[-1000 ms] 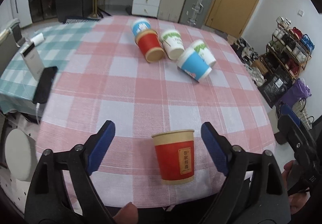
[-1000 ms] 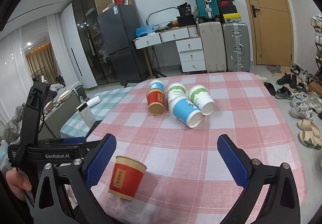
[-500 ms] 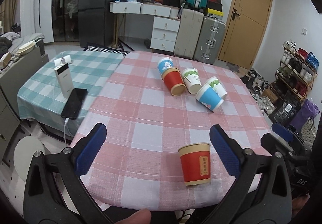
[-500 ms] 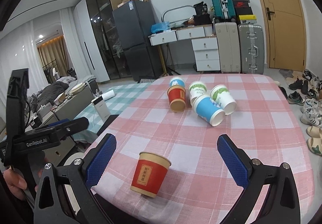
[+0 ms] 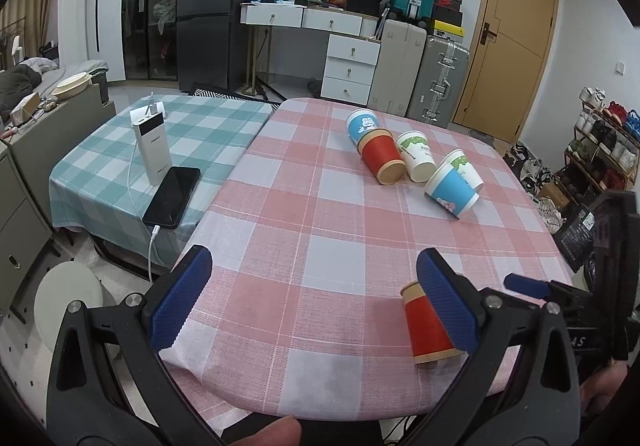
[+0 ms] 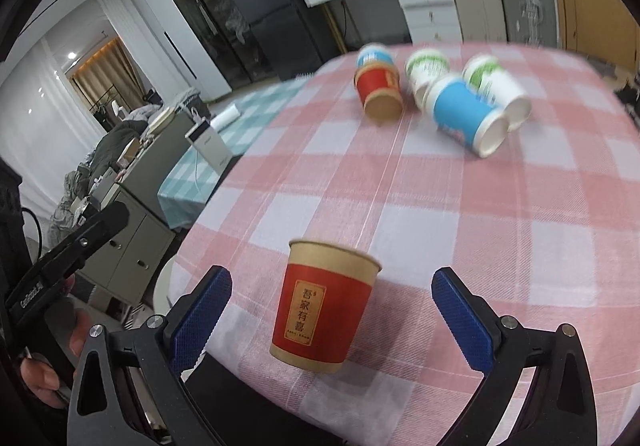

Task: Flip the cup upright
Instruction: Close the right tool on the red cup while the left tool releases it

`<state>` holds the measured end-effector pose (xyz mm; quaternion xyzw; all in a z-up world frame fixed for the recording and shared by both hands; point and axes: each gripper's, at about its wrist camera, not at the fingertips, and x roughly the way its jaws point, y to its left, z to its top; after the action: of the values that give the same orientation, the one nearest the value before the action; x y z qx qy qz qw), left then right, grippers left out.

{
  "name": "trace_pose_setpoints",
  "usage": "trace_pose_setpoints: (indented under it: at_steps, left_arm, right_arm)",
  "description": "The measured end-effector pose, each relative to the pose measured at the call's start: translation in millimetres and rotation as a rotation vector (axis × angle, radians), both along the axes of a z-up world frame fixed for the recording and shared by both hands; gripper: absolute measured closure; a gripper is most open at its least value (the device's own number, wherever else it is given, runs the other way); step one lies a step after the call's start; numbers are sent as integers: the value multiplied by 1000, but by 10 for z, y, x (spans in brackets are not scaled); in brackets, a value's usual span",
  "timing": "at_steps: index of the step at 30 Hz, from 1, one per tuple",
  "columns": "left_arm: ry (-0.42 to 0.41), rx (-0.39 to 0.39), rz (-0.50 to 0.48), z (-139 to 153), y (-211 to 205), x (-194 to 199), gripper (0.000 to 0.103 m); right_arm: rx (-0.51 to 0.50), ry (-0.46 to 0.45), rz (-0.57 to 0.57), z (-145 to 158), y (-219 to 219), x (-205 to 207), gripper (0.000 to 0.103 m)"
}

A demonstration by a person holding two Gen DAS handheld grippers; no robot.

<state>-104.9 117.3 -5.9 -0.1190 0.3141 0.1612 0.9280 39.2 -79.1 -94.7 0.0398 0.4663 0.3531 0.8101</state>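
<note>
Standing upright near the table's close edge, mouth up: red paper cup point(image 6: 325, 306), kraft rim and base, yellow label with characters facing the right wrist camera. Sits between the spread blue pads of the right gripper point(image 6: 332, 314), touching neither pad, clear gaps on both sides. Seen from the left wrist camera as red paper cup point(image 5: 426, 326), partly hidden behind the right-hand pad of the left gripper point(image 5: 312, 302); contact with that pad cannot be told from this angle. Left gripper jaws wide apart too, nothing between them but cloth.

Ahead of both sets of jaws, well apart from the upright cup: cluster of toppled cups on the pink checked tablecloth point(image 5: 320, 213). Lying on their sides there: a second red cup point(image 5: 382, 159), mouth toward the camera; a blue cup with a cartoon print point(image 5: 362, 125) just behind it, touching; a white-and-green cup point(image 5: 416, 155) beside the red one; another blue cup point(image 5: 452, 191) nearer the jaws, with a further white-and-green cup point(image 5: 466, 169) close behind it. Blurred in the right wrist view.

Left of the left gripper's jaws: green checked cloth point(image 5: 120, 165) carrying a white power bank point(image 5: 150, 143) standing upright and a black phone point(image 5: 172, 195) lying flat beside it, white cable plugged in.
</note>
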Motion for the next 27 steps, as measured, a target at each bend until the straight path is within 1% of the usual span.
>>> trace_pose_setpoints:
  at_steps: [4,7,9,15,17,23,25,27]
  left_arm:
    - [16,-8,2,-108,67,61,1]
    - [34,-31,7,-196,146,121,1]
    - [44,-46,9,-255,188,154,1]
    - [69,-66,0,-392,255,278,1]
    - [75,-73,-4,-424,268,326,1]
    - [101,-54,6,-502,275,420,1]
    - [108,-61,3,-527,287,443,1]
    - [109,-65,5,-538,298,449,1]
  right_arm:
    - [-3,152,23,-266,107,205,1]
    - [16,241,32,-415,159,347,1]
    - [6,290,39,-494,202,423,1]
    - [25,388,64,-608,295,585,1]
    - [20,397,65,-620,328,618,1]
    - [-4,405,71,-607,414,636,1]
    - [-14,402,69,-608,433,645,6]
    - [-25,398,72,-606,444,645,25]
